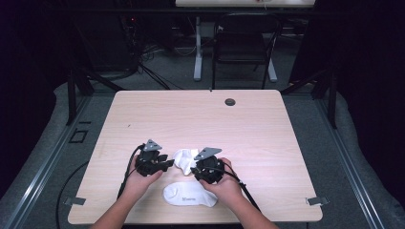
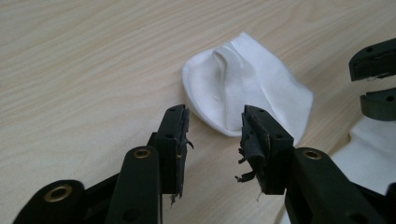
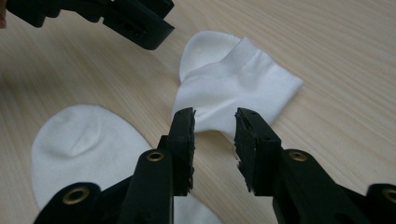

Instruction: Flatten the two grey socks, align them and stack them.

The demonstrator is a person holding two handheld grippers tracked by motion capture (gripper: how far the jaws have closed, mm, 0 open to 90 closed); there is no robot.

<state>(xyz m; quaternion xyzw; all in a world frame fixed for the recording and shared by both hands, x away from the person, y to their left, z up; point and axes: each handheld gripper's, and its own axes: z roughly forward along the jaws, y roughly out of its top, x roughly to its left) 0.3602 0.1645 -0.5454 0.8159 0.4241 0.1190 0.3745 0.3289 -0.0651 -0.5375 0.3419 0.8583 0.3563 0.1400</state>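
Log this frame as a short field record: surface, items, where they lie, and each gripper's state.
surface: light wooden table
items: two white socks
folded sock: lies between the two grippers, farther from the person
flat sock: near table edge, by the right hand
left gripper: open, nothing between jaws, aimed at folded sock
right gripper: open, nothing gripped, above folded sock's edge
contact: neither gripper presses on a sock

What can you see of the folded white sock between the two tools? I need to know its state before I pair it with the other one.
The folded sock is white, a short ankle type in what looks like soft knit, with a ribbed cuff band showing in the right gripper view. It lies flat on the wooden table, doubled over with creases, its rounded end peeking out from under the top layer. The left tool and right tool point at it with jaws apart; neither grips it.
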